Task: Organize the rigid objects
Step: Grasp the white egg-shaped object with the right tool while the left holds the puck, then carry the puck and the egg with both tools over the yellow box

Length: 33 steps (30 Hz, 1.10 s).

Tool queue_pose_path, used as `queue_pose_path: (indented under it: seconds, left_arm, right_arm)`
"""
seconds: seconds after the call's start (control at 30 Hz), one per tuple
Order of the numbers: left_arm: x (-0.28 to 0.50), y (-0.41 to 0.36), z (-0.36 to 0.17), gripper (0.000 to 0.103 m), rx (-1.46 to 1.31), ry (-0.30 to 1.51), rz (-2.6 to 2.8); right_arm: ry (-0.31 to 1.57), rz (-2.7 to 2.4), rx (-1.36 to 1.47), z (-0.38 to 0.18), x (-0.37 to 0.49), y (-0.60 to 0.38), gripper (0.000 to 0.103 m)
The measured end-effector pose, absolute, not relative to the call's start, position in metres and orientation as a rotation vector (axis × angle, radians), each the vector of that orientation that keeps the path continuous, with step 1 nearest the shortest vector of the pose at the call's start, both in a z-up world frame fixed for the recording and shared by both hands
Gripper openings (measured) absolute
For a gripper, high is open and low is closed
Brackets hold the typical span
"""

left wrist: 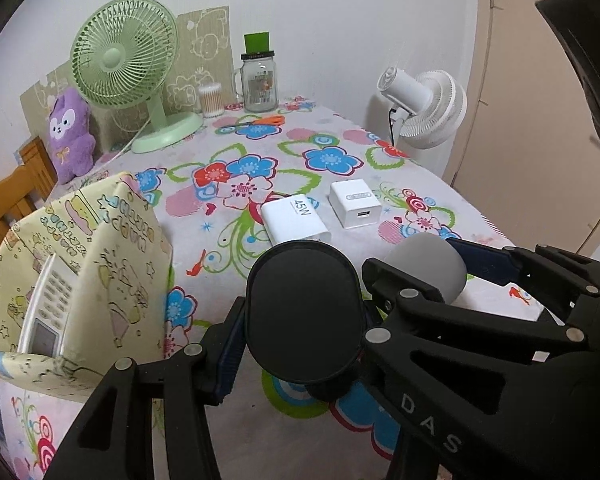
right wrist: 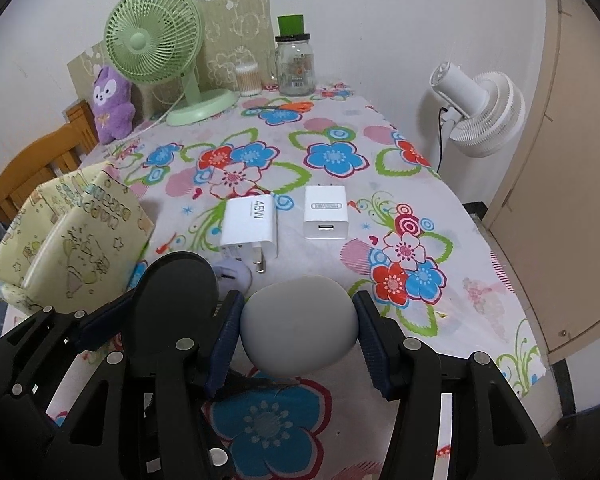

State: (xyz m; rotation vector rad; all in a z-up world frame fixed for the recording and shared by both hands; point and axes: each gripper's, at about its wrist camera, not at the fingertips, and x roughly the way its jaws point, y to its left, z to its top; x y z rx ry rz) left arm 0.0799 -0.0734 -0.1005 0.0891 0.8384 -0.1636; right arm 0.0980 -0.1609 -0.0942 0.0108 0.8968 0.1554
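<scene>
My left gripper (left wrist: 300, 328) is shut on a black oval object (left wrist: 305, 310), held above the floral tablecloth; it also shows in the right wrist view (right wrist: 172, 296). My right gripper (right wrist: 298, 330) is shut on a grey rounded object (right wrist: 299, 324), just right of the black one; it also shows in the left wrist view (left wrist: 428, 266). Two white chargers lie side by side beyond them: one marked 45W (right wrist: 251, 226) and a smaller one (right wrist: 325, 217). A small lilac object (right wrist: 232, 274) lies partly hidden in front of the 45W charger.
A yellow patterned box (left wrist: 100, 280) holding a white remote (left wrist: 46, 316) stands at the left. At the back are a green fan (right wrist: 156, 44), purple plush (right wrist: 110, 106), glass jar (right wrist: 295, 62), cotton swabs (right wrist: 247, 78) and orange scissors (right wrist: 288, 106). A white fan (right wrist: 480, 112) stands beyond the table's right edge.
</scene>
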Motion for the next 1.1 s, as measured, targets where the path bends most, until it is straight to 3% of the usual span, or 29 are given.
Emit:
queue_pose_path:
  seconds: [1.1]
  left_arm:
    - [0.046, -0.068, -0.045, 0.056, 0.111, 0.737, -0.175]
  right_arm:
    - [0.801, 0.128, 0.010, -0.034, 0.060, -0.154, 0.058]
